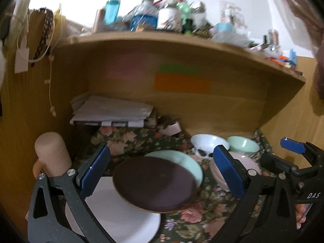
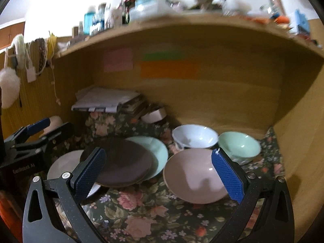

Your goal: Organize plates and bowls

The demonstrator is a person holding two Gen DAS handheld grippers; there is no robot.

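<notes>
Take the stack of three plates (image 2: 121, 162) on the worktop (image 2: 141, 212) as the centre. The top plate (image 1: 156, 182) overlaps the one behind and to its right (image 1: 182, 162) and the one to its left (image 1: 121, 216). Right of the stack sits a bowl (image 2: 194, 176); behind that, two more bowls side by side (image 2: 194, 139) (image 2: 239, 145). Behind the stack, to its left, lies a pile of papers (image 2: 101, 99). A shelf (image 2: 182, 24) crowded with bottles runs overhead.

Home: wooden shelf nook (image 2: 202, 93), floral tablecloth (image 2: 141, 212), toiletry bottles (image 1: 141, 14) above.
</notes>
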